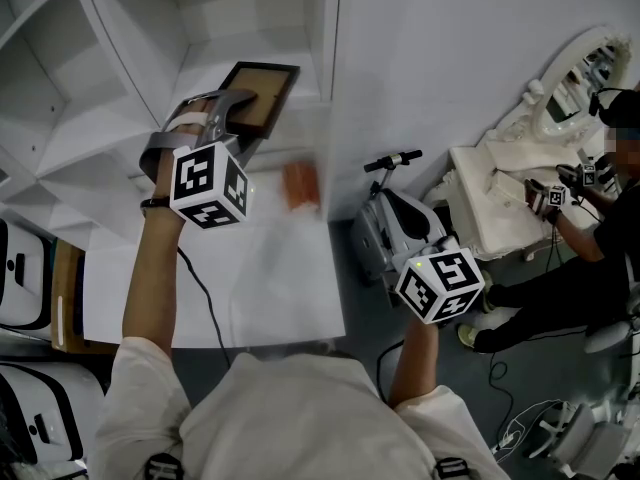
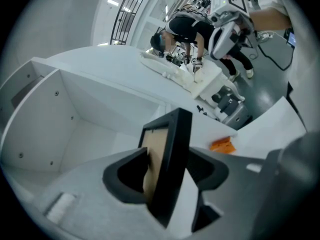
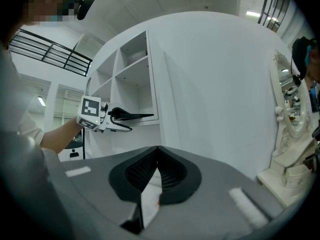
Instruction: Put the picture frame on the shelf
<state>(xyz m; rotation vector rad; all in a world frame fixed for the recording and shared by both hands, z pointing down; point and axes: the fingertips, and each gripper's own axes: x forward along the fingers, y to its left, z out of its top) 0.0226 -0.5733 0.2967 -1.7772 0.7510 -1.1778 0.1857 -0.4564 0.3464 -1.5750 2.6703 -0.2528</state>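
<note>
The picture frame, black-edged with a brown face, stands edge-on between the jaws of my left gripper at the mouth of a white shelf compartment. In the left gripper view the frame leans against the left jaw, while a thin gap shows between it and the right jaw, so the jaws stand open around it. From the right gripper view the frame is level with the lower shelf board. My right gripper is shut and empty, held low to the right; its marker cube hides its jaws from the head view.
An orange object lies on the white table below the shelf unit. A small wheeled machine stands right of the table. Further right, a person works at a white dresser with a mirror. Cables lie on the floor.
</note>
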